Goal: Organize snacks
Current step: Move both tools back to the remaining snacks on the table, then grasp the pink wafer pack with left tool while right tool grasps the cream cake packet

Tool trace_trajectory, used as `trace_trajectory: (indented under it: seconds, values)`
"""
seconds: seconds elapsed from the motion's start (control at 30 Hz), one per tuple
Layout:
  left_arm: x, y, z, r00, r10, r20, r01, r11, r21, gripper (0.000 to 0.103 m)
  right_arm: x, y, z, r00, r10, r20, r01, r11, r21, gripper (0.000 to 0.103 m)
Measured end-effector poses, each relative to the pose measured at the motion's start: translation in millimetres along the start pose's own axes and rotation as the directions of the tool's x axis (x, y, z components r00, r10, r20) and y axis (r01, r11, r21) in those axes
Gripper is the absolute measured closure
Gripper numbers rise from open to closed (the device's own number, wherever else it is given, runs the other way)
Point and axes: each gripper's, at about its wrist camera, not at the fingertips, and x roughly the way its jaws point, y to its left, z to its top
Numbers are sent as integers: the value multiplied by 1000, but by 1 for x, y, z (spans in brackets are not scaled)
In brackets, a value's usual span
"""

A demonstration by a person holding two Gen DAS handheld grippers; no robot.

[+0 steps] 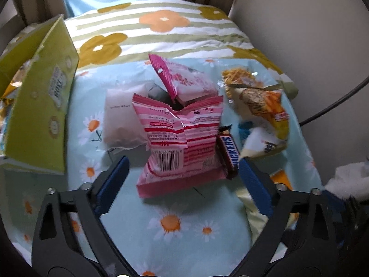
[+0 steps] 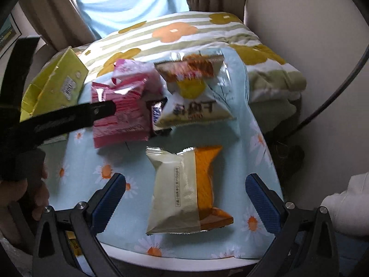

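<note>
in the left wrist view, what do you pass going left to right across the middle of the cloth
yellow-green cardboard box → translucent white sachet → pink striped snack bag → brown Snickers bar → orange and white crinkly snack packet

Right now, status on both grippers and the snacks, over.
Left gripper open over pink packet. Right gripper open over cream-orange packet. Snickers tight against pink packet.

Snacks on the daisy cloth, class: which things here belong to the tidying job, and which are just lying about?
Belonging to the job:
- pink striped packet
- Snickers bar
- cream-and-orange packet
- yellow-topped packet
- translucent white packet
- yellow-green box
- left tool and right tool, both open

Just lying about:
- flowered striped pillow
- curtains
- black cable
</note>
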Motion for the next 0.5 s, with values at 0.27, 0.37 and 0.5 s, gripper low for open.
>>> trace_trajectory:
  seconds: [0.27, 0.37, 0.5]
  values:
    - [32, -9, 3, 999, 43, -27, -43, 999, 31, 23, 29, 2, -10, 999, -3, -38, 2, 1000, -13, 0]
    - [40, -11, 7, 998, 61, -30, -60, 997, 41, 23, 35, 1, -12, 999, -12, -38, 11, 1000, -26, 0]
    - [47, -11, 11, 995, 98, -33, -96, 993, 68, 37, 40, -2, -15, 999, -21, -39, 20, 999, -26, 0]
